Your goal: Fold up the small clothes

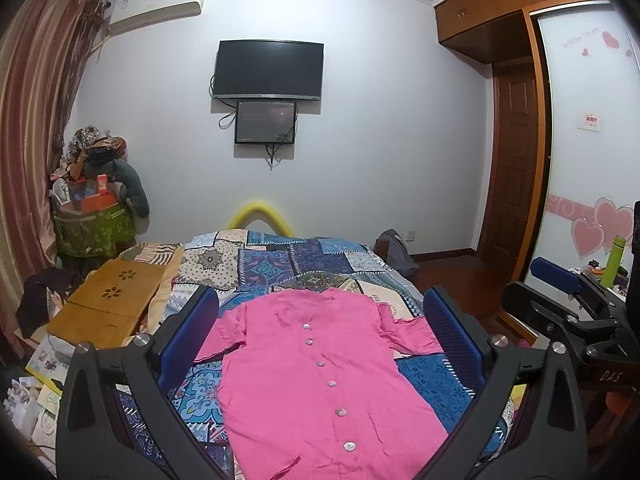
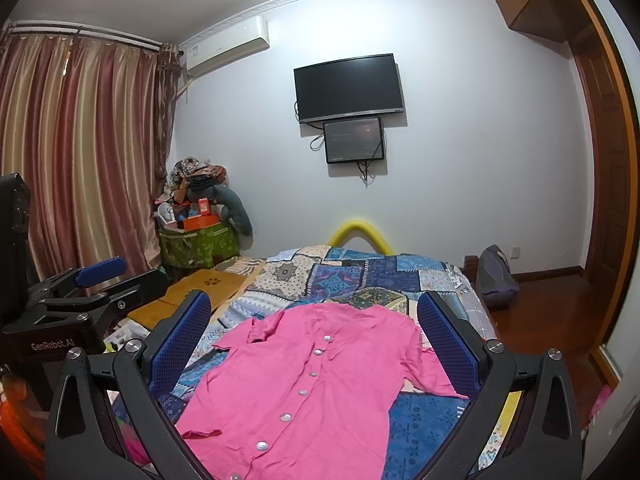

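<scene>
A pink button-front short-sleeved top (image 1: 320,376) lies flat and spread out on the patchwork bedspread (image 1: 280,264), buttons facing up, collar toward the far wall. It also shows in the right wrist view (image 2: 312,380). My left gripper (image 1: 320,328) is open and empty, held above the near part of the top, its blue pads wide apart. My right gripper (image 2: 314,328) is also open and empty above the top. The right gripper shows at the right edge of the left wrist view (image 1: 560,284), and the left gripper shows at the left of the right wrist view (image 2: 100,272).
A wooden lap tray (image 1: 108,304) lies on the bed's left side. A heaped green basket (image 1: 94,216) stands in the far left corner by the curtains (image 2: 72,152). A grey bag (image 2: 494,276) lies on the wood floor to the right. A wardrobe (image 1: 592,128) stands at right.
</scene>
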`<state>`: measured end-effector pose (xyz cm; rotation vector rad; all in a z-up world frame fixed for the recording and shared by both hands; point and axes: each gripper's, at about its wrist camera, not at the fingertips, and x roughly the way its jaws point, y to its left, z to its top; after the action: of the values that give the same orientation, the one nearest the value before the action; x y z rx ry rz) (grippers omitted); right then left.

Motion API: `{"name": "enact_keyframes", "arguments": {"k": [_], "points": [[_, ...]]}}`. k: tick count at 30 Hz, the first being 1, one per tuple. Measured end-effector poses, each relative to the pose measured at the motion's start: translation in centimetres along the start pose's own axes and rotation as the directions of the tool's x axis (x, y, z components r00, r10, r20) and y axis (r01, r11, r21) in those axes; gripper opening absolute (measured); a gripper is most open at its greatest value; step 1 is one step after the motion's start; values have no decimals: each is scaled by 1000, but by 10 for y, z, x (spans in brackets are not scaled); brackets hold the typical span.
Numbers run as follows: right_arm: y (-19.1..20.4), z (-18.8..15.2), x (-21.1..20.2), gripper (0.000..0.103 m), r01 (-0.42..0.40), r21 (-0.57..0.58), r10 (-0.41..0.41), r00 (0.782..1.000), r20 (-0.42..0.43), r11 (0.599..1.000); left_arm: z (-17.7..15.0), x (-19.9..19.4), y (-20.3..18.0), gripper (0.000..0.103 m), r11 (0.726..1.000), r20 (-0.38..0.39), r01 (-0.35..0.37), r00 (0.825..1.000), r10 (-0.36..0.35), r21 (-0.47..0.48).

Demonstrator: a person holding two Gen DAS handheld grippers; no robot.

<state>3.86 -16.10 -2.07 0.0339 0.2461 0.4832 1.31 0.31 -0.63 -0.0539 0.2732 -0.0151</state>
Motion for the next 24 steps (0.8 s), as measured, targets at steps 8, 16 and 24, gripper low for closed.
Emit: {"name": "enact_keyframes", "arguments": {"k": [8,16,24], "points": [[1,1,-1,102,6,1,-6,1000,3,1000,-1,-2,-1,103,1000,-1,1,1000,-1,6],[-2,0,1,102,1,5,-1,1000,4,1000,0,-2,-5,103,1000,-1,-5,1000,5,2],[-2,-1,1,102,5,4,-5,1000,5,1000,1,0,-7,103,1000,-4,-3,1000,3,7]]}}
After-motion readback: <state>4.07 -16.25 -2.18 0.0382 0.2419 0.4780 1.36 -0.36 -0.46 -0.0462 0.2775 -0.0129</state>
